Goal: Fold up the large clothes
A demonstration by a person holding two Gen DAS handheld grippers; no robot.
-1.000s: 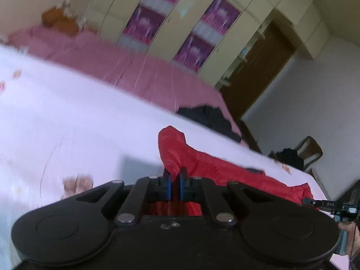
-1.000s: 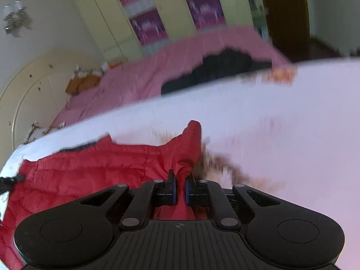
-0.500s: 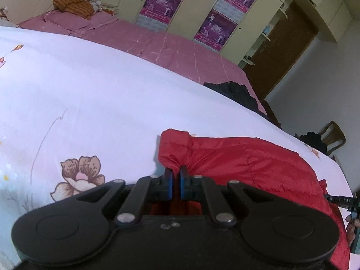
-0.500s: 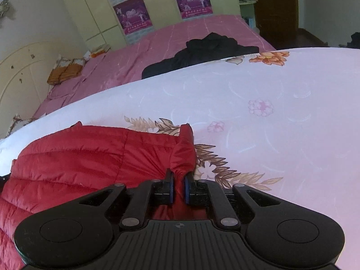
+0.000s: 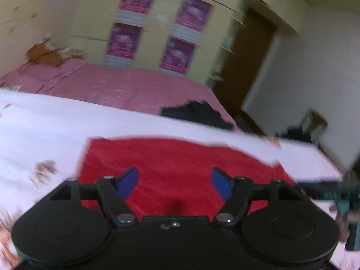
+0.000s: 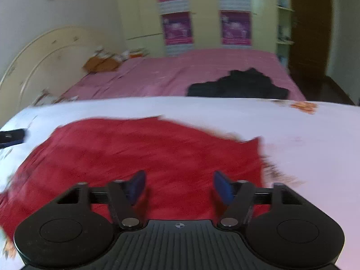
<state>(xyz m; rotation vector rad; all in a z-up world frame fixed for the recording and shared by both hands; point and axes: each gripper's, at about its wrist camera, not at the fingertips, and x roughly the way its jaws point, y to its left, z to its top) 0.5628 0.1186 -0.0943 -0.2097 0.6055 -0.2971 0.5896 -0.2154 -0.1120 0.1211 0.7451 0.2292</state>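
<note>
Left wrist, red jacket [image 5: 180, 162] beneath opening tongs [image 5: 175, 183]

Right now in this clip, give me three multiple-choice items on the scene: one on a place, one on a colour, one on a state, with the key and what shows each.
1. Where does the dark garment lie?
A. on the pink bedspread, beyond the white floral sheet
B. on top of the red jacket
C. between the right gripper's fingers

2. What colour is the padded jacket spread on the white sheet?
A. black
B. red
C. pink

3. How do the left gripper and right gripper stand?
A. both clamped on the jacket
B. only the left clamped on it
C. both parted, pads off the fabric

Key: 1 A, the dark heap sits on pink cloth past the sheet's far edge. 2 B, both wrist views show red fabric. 3 C, the jaws are opening, with the jacket lying below and beyond the blue pads, not pinched.
</note>
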